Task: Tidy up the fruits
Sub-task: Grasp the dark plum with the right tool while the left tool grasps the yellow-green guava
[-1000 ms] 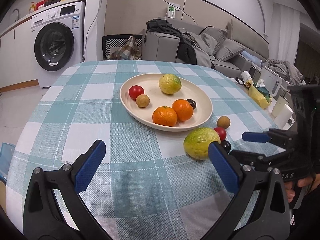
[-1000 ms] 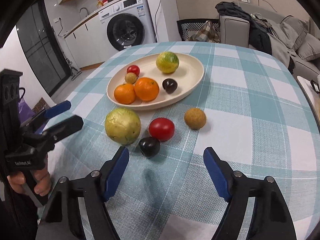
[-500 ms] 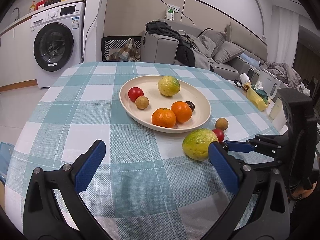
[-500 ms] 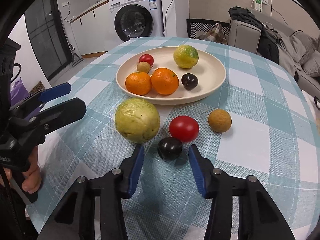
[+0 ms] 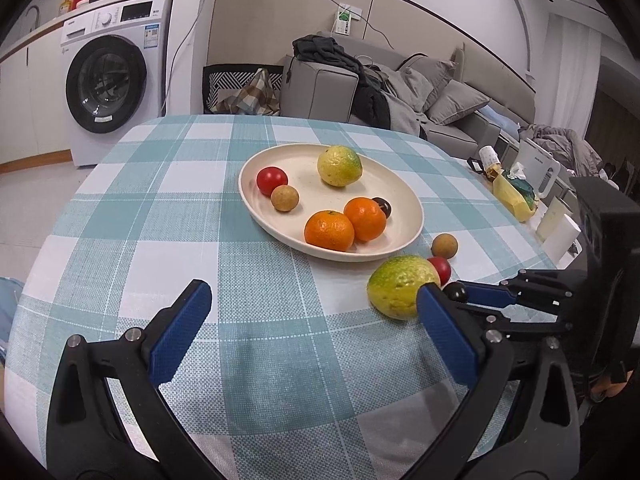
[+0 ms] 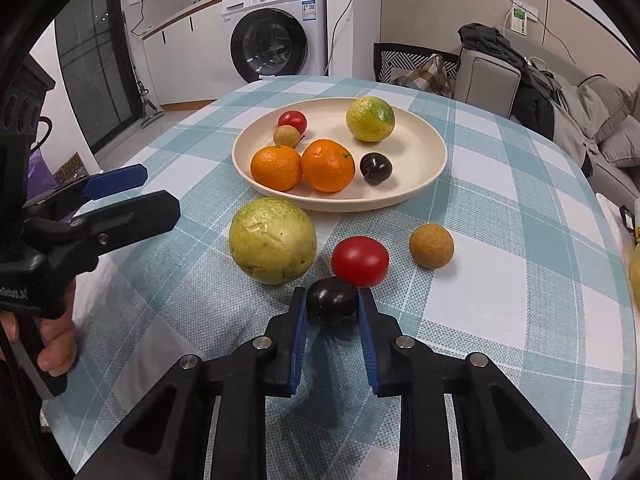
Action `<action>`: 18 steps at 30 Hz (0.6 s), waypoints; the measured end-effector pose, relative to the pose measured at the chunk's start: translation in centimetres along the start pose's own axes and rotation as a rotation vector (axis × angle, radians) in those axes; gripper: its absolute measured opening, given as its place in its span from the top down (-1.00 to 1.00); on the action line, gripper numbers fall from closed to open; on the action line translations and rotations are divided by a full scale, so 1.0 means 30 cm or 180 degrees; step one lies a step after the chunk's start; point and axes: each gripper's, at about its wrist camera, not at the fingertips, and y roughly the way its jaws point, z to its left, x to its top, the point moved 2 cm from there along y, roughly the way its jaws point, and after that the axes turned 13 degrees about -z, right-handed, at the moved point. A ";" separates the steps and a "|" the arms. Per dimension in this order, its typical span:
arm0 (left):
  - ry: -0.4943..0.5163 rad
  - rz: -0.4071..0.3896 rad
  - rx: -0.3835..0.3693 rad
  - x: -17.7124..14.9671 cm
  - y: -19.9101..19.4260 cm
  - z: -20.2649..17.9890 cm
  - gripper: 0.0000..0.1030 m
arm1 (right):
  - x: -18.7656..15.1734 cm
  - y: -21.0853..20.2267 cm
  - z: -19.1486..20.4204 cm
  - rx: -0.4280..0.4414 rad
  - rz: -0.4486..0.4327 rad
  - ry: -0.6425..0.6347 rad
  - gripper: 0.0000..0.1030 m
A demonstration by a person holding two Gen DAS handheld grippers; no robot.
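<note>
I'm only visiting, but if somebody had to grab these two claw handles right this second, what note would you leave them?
Right gripper: its jaws have just been closing and are now shut on the small dark fruit, which sits on the tablecloth.
Left gripper: open, holding nothing, hovering over the cloth.
Done: the cream plate holds two oranges, a yellow-green citrus, a red tomato, a tan fruit and a dark fruit.
Left: the gripped dark fruit, the big green-yellow fruit, the red tomato and the tan fruit probably go onto the plate.
</note>
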 end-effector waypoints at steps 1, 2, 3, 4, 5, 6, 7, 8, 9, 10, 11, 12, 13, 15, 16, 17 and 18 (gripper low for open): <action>0.0018 -0.0005 -0.0004 0.000 -0.002 -0.004 -0.98 | 0.000 -0.007 -0.002 0.0001 -0.0014 0.0007 0.51; 0.0027 0.0004 -0.0008 0.000 -0.001 -0.007 -0.98 | 0.002 -0.015 -0.004 0.0010 -0.0034 0.0015 0.51; 0.0032 0.0028 -0.0020 -0.002 0.002 -0.010 -0.98 | 0.004 -0.024 -0.007 0.0025 -0.0055 0.0025 0.51; 0.0037 0.0053 -0.0033 -0.003 0.005 -0.012 -0.98 | 0.006 -0.036 -0.010 0.0033 -0.0078 0.0040 0.51; 0.0046 0.0070 -0.0037 -0.005 0.008 -0.015 -0.98 | 0.007 -0.046 -0.014 0.0034 -0.0099 0.0061 0.51; 0.0059 0.0081 -0.0037 -0.005 0.011 -0.017 -0.98 | 0.007 -0.058 -0.019 0.0047 -0.0123 0.0097 0.51; 0.0071 0.0084 -0.0037 -0.006 0.010 -0.021 -0.98 | 0.006 -0.068 -0.024 0.0070 -0.0143 0.0136 0.51; 0.0085 0.0079 -0.0035 -0.006 0.009 -0.025 -0.98 | 0.005 -0.077 -0.028 0.0083 -0.0156 0.0153 0.51; 0.0101 0.0067 -0.0032 -0.006 0.007 -0.028 -0.98 | 0.004 -0.083 -0.031 0.0080 -0.0167 0.0156 0.51; 0.0102 0.0062 -0.0036 -0.007 0.005 -0.031 -0.98 | 0.004 -0.088 -0.035 0.0082 -0.0184 0.0166 0.51; 0.0097 0.0067 -0.0060 -0.008 0.005 -0.035 -0.98 | 0.006 -0.090 -0.039 0.0087 -0.0192 0.0182 0.51; 0.0096 0.0080 -0.0086 -0.010 0.007 -0.039 -0.98 | 0.008 -0.092 -0.043 0.0082 -0.0205 0.0200 0.51; 0.0107 0.0096 -0.0097 -0.011 0.010 -0.046 -0.98 | 0.012 -0.094 -0.047 0.0074 -0.0223 0.0216 0.51; 0.0157 0.0113 -0.0095 -0.013 0.015 -0.063 -0.98 | 0.016 -0.101 -0.052 0.0075 -0.0247 0.0235 0.51; 0.0174 0.0122 -0.0100 -0.013 0.019 -0.071 -0.98 | 0.019 -0.106 -0.054 0.0078 -0.0267 0.0243 0.51; 0.0188 0.0135 -0.0115 -0.015 0.022 -0.082 -0.98 | 0.022 -0.111 -0.054 0.0080 -0.0279 0.0244 0.51; 0.0204 0.0154 -0.0143 -0.018 0.026 -0.094 -0.98 | 0.024 -0.116 -0.055 0.0079 -0.0294 0.0245 0.51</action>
